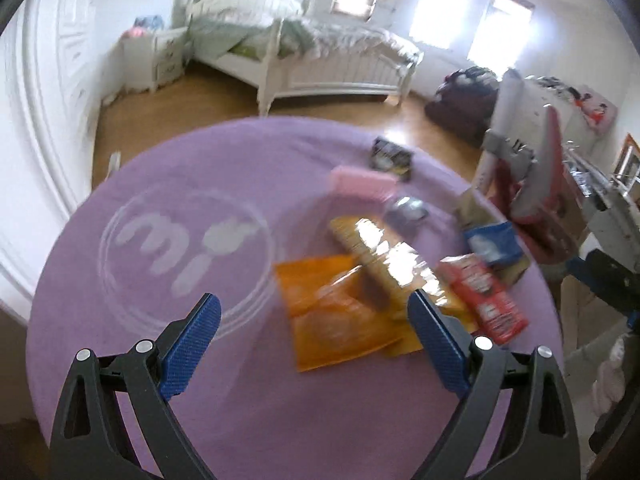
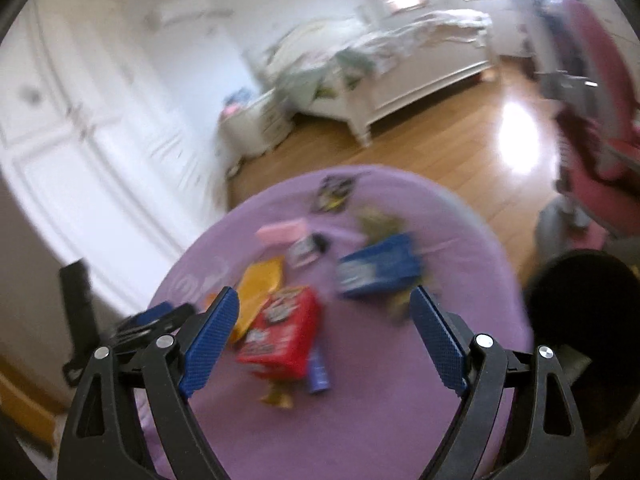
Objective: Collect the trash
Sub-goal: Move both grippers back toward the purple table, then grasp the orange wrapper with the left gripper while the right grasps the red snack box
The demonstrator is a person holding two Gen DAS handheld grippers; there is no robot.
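Wrappers and packets lie scattered on a round purple rug [image 1: 248, 168]. In the left wrist view an orange packet [image 1: 332, 316], a shiny yellow packet [image 1: 384, 256], a red box [image 1: 486, 300], a blue bag [image 1: 494, 242], a pink pack [image 1: 362, 182] and a dark wrapper [image 1: 392, 154] all show. My left gripper [image 1: 314, 312] hovers open above the orange packet, holding nothing. In the right wrist view my right gripper [image 2: 324, 306] is open over the red box [image 2: 282, 332], with the blue bag [image 2: 378, 268] and orange packet [image 2: 260, 284] beyond. Both views are motion-blurred.
A white bed [image 1: 320, 60] and nightstand [image 1: 154, 56] stand beyond the rug on the wood floor [image 1: 224, 100]. A white wardrobe [image 2: 80, 140] fills the left wall. A pink chair [image 1: 536, 168] and a black bin [image 2: 580, 316] sit at the rug's right side.
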